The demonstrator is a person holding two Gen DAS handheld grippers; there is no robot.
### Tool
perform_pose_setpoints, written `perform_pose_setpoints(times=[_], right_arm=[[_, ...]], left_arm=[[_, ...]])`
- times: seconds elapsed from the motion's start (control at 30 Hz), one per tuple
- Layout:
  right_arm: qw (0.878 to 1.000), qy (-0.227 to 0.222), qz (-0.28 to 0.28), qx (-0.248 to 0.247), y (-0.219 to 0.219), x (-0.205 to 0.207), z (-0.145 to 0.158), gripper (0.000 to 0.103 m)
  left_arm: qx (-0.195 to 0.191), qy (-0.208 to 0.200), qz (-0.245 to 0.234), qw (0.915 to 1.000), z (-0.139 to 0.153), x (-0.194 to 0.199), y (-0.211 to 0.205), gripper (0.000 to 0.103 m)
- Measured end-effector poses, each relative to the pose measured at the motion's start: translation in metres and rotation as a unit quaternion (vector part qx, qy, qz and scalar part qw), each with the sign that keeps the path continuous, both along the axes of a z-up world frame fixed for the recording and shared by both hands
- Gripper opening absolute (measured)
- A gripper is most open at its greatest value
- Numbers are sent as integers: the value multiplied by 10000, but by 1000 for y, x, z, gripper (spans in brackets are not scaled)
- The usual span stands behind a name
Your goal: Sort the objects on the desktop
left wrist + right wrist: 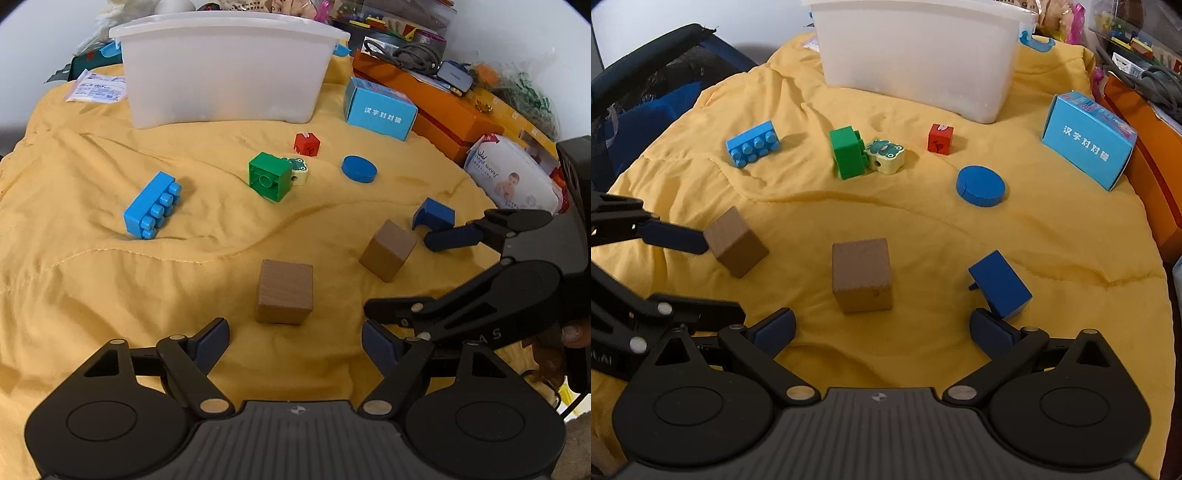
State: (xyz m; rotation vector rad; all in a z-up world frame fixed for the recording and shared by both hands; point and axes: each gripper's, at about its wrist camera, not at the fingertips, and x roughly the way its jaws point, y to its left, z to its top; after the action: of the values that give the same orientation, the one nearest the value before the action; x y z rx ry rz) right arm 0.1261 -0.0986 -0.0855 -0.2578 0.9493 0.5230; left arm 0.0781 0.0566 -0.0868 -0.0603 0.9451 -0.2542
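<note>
A rumpled yellow quilted cloth [110, 280] covers the desk; a translucent white plastic bin [225, 70] stands at its far edge. 2 plain wooden cubes with rounded edges sit nearest: 1 upright [284, 291] just ahead of the left gripper [295, 345], 1 tilted [388, 249] beside it. Farther out lie a light-blue studded plastic brick [153, 205], a green square brick [269, 176] touching a cream frog-faced block [886, 155], a small red cube [307, 144], a flat blue disc [359, 169] and a dark-blue arch-shaped block [999, 286]; a glossy cyan carton [378, 109] stands right. Both the left gripper and the right gripper [882, 330] are spread wide, grasping nothing; 1 right fingertip [991, 330] lies against the arch block.
</note>
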Motion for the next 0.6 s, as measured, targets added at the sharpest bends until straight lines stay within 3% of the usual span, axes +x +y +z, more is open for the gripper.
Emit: perform_pose_setpoints(times=[0.13,0.27,0.33,0.43,0.47,0.53,0.6], right_arm=[[9993,-268,-188,153,-2,-7,-5,103],[10000,-8,-71,-32,1,1,3,99],[9995,-285,95,-1,3,-4,10,83],[9979,-474,395,-196,13,-11,11,76],[9976,-472,461,-196,16,-11,10,73],[9971,-498,551,-179,20,-12,10,51],[9966,-557,566,-212,22,-11,10,34]], left_arm=[[-106,-93,25,9999,4,-1,3,81],[-144,-376,-10,9992,14,-2,3,78],[-250,-375,-16,9990,16,2,4,73],[-195,-308,-6,9993,15,8,2,62],[-136,-298,-30,9995,14,9,1,52],[-73,-274,-68,9996,14,12,-1,34],[-96,-209,-101,9997,13,16,0,34]])
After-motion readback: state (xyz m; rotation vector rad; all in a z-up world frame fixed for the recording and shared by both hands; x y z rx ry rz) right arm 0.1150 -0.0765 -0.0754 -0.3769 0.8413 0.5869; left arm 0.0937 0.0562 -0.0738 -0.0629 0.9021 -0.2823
